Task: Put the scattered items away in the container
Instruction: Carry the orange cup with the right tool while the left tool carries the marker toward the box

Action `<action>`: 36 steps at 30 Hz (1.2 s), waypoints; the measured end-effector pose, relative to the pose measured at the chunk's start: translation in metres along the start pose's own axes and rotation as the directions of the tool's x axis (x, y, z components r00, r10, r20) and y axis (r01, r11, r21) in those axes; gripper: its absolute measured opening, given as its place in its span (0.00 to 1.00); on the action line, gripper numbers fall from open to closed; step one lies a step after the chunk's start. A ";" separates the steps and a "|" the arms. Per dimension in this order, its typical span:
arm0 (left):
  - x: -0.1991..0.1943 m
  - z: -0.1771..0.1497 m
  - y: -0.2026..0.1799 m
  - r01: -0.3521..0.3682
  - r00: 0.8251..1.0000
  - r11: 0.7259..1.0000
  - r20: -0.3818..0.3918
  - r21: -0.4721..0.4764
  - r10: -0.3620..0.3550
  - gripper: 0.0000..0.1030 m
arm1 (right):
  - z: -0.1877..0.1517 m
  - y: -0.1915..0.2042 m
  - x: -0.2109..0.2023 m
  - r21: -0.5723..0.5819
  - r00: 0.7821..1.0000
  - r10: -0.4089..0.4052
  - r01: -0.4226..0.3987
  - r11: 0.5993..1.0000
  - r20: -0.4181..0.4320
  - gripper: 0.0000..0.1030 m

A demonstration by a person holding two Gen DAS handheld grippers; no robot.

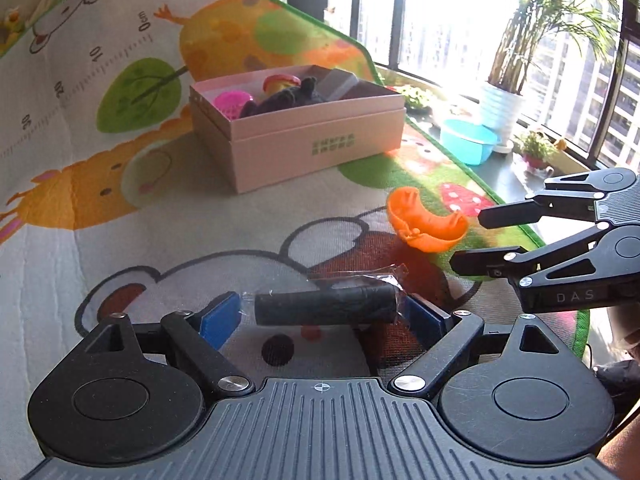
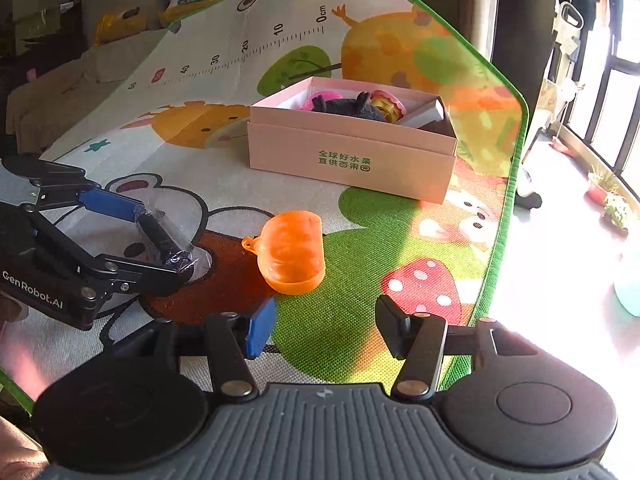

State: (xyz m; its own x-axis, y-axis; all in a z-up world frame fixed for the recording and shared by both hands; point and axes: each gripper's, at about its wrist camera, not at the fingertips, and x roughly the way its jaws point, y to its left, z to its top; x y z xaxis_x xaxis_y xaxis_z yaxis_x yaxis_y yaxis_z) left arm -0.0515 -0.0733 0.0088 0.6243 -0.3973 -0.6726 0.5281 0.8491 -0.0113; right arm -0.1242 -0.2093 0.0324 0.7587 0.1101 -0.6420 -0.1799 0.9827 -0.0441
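Observation:
My left gripper (image 1: 324, 312) is shut on a black roll wrapped in clear plastic (image 1: 326, 306), held crosswise between its blue pads just above the play mat. The right wrist view shows the same black roll (image 2: 162, 236) in that left gripper (image 2: 160, 236). An orange plastic half-shell (image 2: 290, 252) lies on the mat just ahead of my right gripper (image 2: 324, 330), which is open and empty. The left wrist view has the orange half-shell (image 1: 426, 222) just left of the right gripper (image 1: 468, 238). Further back, the pink cardboard box (image 1: 316, 140) holds a pink ball, a dark plush toy and other items.
The cartoon play mat (image 2: 240, 128) has a green border, and beyond its right edge lies bare floor. A teal basin (image 1: 468, 140) and potted plants (image 1: 504, 92) stand by the window. A couch (image 2: 60, 92) is off the mat's far left.

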 end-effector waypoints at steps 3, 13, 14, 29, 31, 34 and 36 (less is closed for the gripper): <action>-0.003 -0.001 0.002 -0.024 1.000 1.000 -0.005 0.007 0.024 0.91 | 0.003 0.004 0.000 -0.018 1.000 0.006 -0.006 1.000 0.018 0.59; -0.011 -0.003 0.001 -0.016 1.000 1.000 -0.017 0.005 0.016 0.93 | 0.020 0.025 0.021 -0.103 0.999 0.019 -0.014 0.995 0.046 0.66; -0.011 -0.003 0.001 -0.016 1.000 1.000 -0.018 0.002 0.016 0.93 | 0.021 0.025 0.021 -0.102 0.999 0.022 -0.017 0.995 0.047 0.57; 0.001 0.001 -0.003 -0.055 0.998 0.998 -0.038 -0.004 0.054 0.95 | 0.010 0.007 0.000 -0.052 0.998 -0.015 0.018 0.998 0.058 0.38; 0.001 0.000 -0.003 -0.053 0.998 0.999 -0.041 -0.008 0.052 0.95 | 0.010 0.007 0.000 -0.052 0.998 -0.015 0.018 0.998 0.060 0.38; -0.002 -0.001 -0.002 -0.049 0.998 0.999 -0.039 -0.012 0.049 0.95 | 0.009 0.008 0.000 -0.057 0.998 -0.013 0.016 0.998 0.064 0.46; -0.004 -0.003 -0.001 -0.045 0.998 0.999 -0.038 -0.014 0.044 0.95 | 0.009 0.009 0.001 -0.066 0.997 -0.016 0.021 0.998 0.069 0.60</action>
State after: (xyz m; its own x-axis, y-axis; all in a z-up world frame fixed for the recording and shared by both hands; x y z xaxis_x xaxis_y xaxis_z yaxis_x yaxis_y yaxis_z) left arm -0.0560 -0.0714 0.0097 0.6245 -0.3456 -0.7004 0.4917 0.8707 0.0089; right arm -0.1197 -0.1987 0.0387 0.8029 0.1041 -0.5869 -0.2052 0.9727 -0.1082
